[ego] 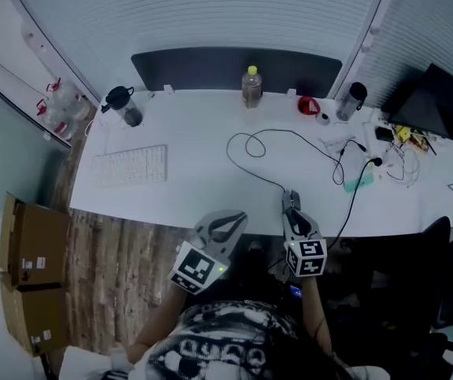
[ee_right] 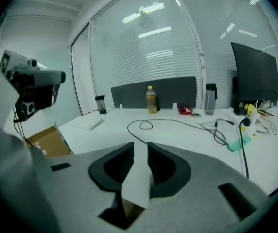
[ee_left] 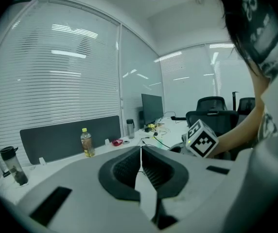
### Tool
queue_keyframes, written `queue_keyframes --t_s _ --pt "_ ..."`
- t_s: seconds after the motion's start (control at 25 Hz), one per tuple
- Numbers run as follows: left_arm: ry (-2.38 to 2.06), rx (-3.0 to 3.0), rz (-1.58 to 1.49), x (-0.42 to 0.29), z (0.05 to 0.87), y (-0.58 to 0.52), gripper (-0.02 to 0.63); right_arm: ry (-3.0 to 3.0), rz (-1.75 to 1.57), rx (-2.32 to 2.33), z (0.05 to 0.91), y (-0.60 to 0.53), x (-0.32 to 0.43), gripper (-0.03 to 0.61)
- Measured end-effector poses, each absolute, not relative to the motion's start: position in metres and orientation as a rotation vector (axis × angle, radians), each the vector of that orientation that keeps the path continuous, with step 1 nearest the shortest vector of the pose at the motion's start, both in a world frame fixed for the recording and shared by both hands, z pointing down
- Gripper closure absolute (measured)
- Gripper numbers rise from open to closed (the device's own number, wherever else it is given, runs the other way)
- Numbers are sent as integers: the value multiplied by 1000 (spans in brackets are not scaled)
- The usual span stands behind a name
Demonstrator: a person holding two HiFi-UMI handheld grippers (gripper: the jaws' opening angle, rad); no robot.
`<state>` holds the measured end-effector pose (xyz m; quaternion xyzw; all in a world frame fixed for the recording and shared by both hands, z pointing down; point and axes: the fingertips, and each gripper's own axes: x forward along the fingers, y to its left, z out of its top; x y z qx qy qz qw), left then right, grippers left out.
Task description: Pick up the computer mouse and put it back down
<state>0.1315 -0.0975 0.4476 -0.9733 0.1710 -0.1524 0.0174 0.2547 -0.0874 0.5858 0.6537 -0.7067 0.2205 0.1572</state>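
1. One item, the computer mouse, is not plainly shown in any view. A black cable [ego: 268, 176] loops over the white desk [ego: 187, 192] and runs to its near edge, ending right at the tips of the right gripper [ego: 291, 204]. The mouse probably lies there, under that gripper's nose.
2. The right gripper's own view [ee_right: 140, 152] shows its jaws a narrow slit apart, with only bare desk between them, so nothing is gripped. Judging by where it is aimed, it is lined up on the cable's end for the pickup, and the jaws would need to spread wider to take a mouse.
3. The left gripper [ego: 225, 226] hangs off the desk's front edge, over the wooden floor. Its jaws meet at the tips and hold nothing [ee_left: 141, 154]. It appears parked clear, since one gripper suffices.
4. A keyboard [ego: 130, 165] sits well to the left, and a bottle [ego: 251, 86] stands at the back. Other wires [ego: 385, 153] cluster far right near the monitor [ego: 436, 101], leaving open desk for setting the mouse back down.
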Motion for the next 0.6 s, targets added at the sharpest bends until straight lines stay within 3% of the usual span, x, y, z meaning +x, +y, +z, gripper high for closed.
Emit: queue_keyframes --t_s 0.16,0.36,0.6 --pt "538 -3020 -516 154 454 -107 609 -1991 712 1842 619 -103 277 444" --pt "556 -3017 -552 178 459 -114 609 -1943 802 1773 658 -121 293 261" --pt "628 -3014 -587 192 468 -123 609 -1884 927 1762 692 -131 299 230"
